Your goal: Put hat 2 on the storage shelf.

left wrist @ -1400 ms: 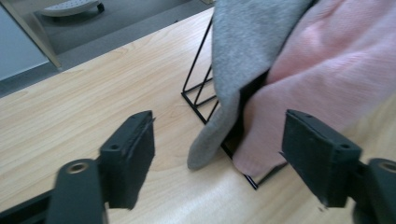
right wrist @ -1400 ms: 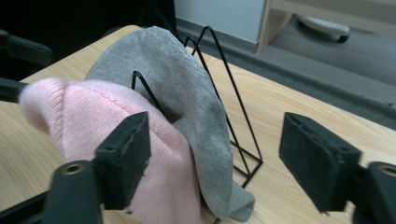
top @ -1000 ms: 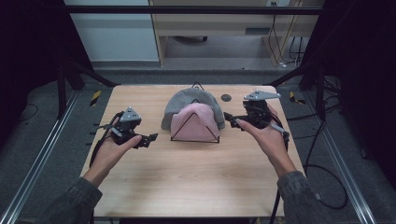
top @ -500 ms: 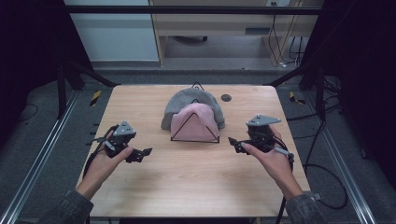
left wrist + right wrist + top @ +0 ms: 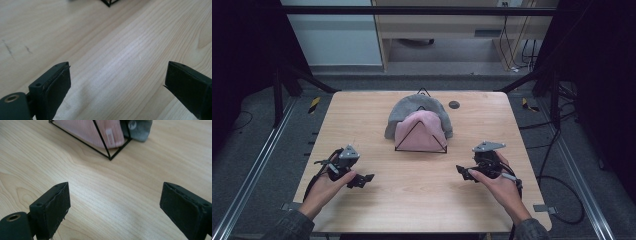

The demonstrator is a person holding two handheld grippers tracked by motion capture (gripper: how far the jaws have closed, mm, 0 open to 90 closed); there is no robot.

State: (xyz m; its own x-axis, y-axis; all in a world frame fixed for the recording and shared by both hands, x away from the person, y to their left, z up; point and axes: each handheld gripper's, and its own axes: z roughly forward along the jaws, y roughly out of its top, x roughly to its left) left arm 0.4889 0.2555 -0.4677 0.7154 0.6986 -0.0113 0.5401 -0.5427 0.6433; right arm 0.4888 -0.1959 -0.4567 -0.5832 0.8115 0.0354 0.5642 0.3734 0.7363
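Observation:
A pink beanie [image 5: 419,131] and a grey beanie [image 5: 417,110] hang on a black wire rack [image 5: 408,142] at the middle back of the wooden table [image 5: 422,195]. My left gripper [image 5: 364,178] rests near the front left, open, with bare wood between its pads [image 5: 57,87]. My right gripper [image 5: 463,172] sits at the front right, open too. In the right gripper view the rack's corner [image 5: 110,158], the pink beanie [image 5: 85,130] and the grey beanie [image 5: 140,128] lie ahead of the jaws.
A small dark round disc [image 5: 454,104] lies on the table behind the beanies. Metal rails [image 5: 252,165] run along both sides of the table, and cables [image 5: 562,180] trail over the floor on the right.
Both grippers have drawn back from beside the beanies toward the table's front edge, the left to the front left and the right to the front right. The beanies and rack stayed put.

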